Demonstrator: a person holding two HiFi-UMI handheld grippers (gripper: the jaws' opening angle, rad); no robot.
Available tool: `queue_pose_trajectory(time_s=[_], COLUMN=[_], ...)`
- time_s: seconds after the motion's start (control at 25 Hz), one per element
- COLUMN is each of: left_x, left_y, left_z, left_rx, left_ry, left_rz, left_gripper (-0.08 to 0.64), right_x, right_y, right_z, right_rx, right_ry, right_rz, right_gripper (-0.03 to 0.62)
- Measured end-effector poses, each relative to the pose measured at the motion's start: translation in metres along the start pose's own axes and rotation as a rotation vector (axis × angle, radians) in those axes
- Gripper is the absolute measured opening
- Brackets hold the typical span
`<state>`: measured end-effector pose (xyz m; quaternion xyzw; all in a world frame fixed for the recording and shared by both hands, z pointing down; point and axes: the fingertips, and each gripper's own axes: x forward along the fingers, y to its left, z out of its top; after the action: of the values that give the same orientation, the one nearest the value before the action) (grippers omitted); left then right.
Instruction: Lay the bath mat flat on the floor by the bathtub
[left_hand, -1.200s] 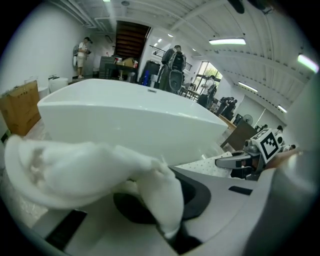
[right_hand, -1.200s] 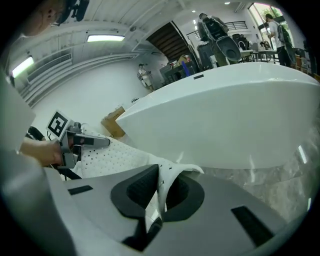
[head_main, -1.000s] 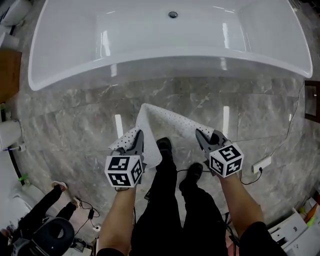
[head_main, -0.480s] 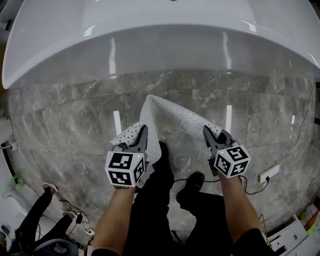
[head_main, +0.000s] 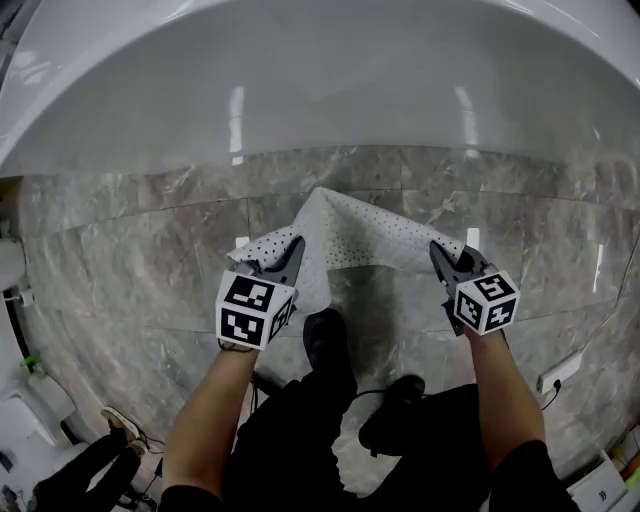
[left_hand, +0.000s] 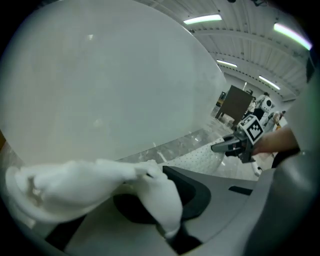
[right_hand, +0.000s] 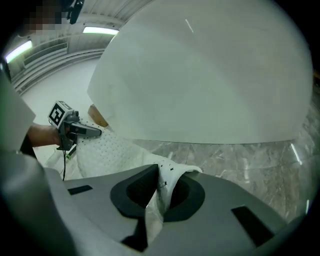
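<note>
1. Left hand-held gripper (head_main: 287, 256): jaws clamped on one near corner of the bath mat (head_main: 350, 232). The left gripper view shows a bunched white wad pinched between the pads.
2. Right hand-held gripper (head_main: 447, 263): jaws clamped on the other near corner, with a thin perforated fold between them.
3. The mat is strung between the two hand-held grippers. It sags ahead of and below them toward the floor (head_main: 120, 270), short of the bathtub (head_main: 320, 80), and is not flat yet.
4. To do the step well, probably:
   - lower both hands evenly and hold them wide apart so the near edge is taut;
   - let the far edge land first, parallel to the tub wall;
   - draw back and set the near edge down, releasing only once it lies flat;
   - watch the left corner, which is bunched and may curl;
   - keep the mat clear of the shoes (head_main: 325, 340) just below the hand-held grippers.
5. Hard to tell:
   - whether the far edge touches the floor;
   - how much mat sits in the left jaws;
   - the mat's underside, which is hidden.
6. The top of the bathtub is cut off in the head view, and its wall fills both gripper views.
</note>
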<state>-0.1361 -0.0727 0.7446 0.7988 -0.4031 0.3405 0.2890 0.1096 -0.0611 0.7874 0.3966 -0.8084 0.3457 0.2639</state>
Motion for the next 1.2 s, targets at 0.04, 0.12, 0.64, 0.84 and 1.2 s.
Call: queue_pose_trajectory(time_s=[0.04, 0.12, 0.64, 0.84, 1.2], left_x=[0.007, 0.018, 0.067, 0.078, 0.07], left_y=[0.01, 0.032, 0.12, 0.139, 0.16], left_z=[-0.007, -0.021, -0.093, -0.11, -0.14], left_rx=[0.021, 0.042, 0.091, 0.09, -0.092], left_ry=[0.004, 0.015, 0.103, 0.132, 0.044], left_rz=[0.011, 0.036, 0.147, 0.183, 0.173], left_gripper=[0.043, 0.046, 0.052, 0.068, 0.263], right_x=[0.009, 0.023, 0.051, 0.042, 0.01], right_y=[-0.01, -0.031, -0.119, -0.119, -0.146], right_z=[0.001, 0.006, -0.028, -0.032, -0.074], right_rx=[-0.028, -0.066, 0.03, 0.074, 0.05], right_ry=[0.014, 0.027, 0.157, 0.155, 0.293], right_rz=[0.008, 0.004, 0.023, 0.068, -0.026], right_gripper=[0.028, 0.028, 0.032, 0.038, 0.12])
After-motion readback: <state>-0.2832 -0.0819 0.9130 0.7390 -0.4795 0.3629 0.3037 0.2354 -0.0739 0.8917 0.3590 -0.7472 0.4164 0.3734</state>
